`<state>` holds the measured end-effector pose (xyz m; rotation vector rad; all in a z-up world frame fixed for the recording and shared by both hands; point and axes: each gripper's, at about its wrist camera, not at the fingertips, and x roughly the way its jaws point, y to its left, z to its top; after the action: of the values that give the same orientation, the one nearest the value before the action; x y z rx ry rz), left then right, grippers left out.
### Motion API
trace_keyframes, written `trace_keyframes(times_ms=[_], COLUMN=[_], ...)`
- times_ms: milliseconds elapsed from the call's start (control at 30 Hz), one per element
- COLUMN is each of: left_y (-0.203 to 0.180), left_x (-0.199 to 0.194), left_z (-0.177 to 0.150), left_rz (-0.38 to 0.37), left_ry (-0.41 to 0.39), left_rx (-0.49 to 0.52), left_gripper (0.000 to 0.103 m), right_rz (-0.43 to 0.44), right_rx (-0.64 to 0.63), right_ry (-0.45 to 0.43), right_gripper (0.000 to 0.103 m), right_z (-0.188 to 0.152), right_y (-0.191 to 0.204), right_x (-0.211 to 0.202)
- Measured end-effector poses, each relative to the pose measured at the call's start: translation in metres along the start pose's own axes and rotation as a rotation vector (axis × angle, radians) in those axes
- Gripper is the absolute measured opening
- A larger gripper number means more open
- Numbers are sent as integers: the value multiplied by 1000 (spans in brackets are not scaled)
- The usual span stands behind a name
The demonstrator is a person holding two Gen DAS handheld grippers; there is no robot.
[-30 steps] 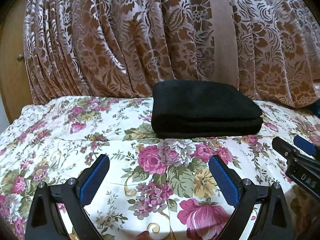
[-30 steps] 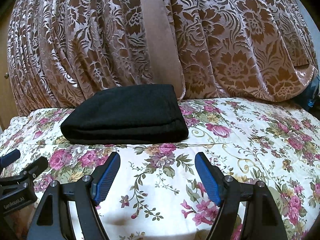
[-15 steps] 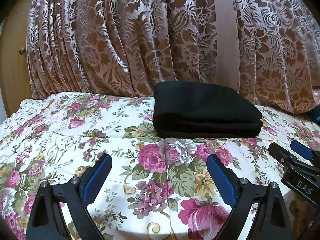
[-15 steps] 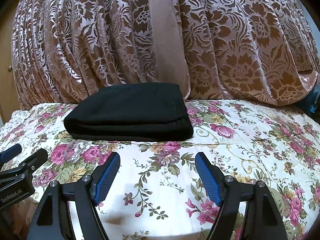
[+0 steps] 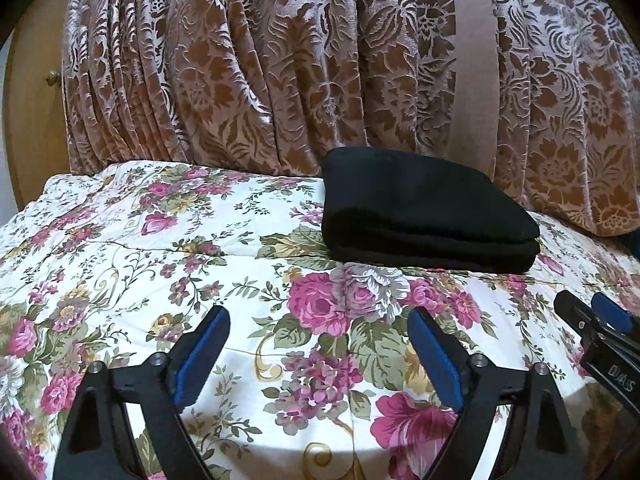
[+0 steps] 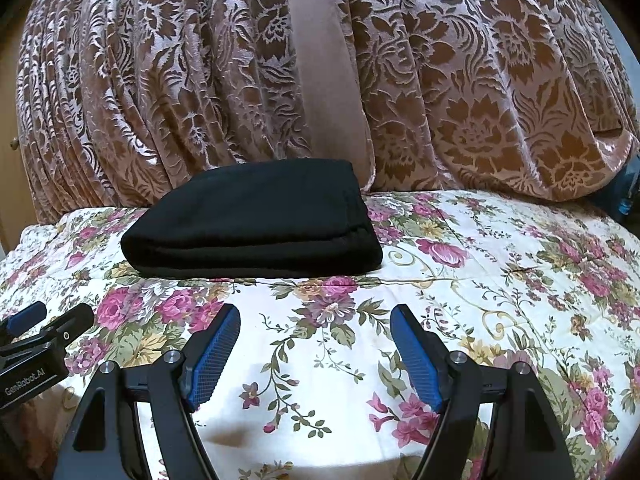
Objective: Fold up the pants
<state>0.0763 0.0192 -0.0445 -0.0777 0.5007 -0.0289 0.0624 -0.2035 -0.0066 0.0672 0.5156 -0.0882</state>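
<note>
The black pants [image 5: 424,212] lie folded into a thick neat rectangle on the floral bedspread [image 5: 160,248], near the curtain. They show in the right wrist view [image 6: 256,220] too. My left gripper [image 5: 320,324] is open and empty, held back from the pants' near edge. My right gripper [image 6: 315,320] is open and empty, also short of the pants. The right gripper shows at the right edge of the left wrist view [image 5: 600,328]; the left gripper shows at the left edge of the right wrist view [image 6: 44,324].
A brown and pink patterned curtain [image 5: 280,72] hangs right behind the bed. A wooden door with a knob [image 5: 52,78] stands at the far left. A blue object [image 6: 628,200] sits at the far right past the bed.
Both grippers have drawn back and tilted up slightly, so the folded pants sit a little farther off. The pants have not moved. Both grippers stay open.
</note>
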Motion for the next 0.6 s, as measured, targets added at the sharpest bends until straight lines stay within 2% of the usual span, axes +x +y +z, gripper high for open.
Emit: trace_keyframes(times_ms=[600], left_y=[-1], left_x=[0], left_z=[-1], left_rz=[10], left_ry=[-4], left_rx=[19], left_gripper=[90], right_rz=[0], right_rx=[16], right_ry=[13], right_gripper=[79], right_z=[-1], right_y=[-3], right_x=[3])
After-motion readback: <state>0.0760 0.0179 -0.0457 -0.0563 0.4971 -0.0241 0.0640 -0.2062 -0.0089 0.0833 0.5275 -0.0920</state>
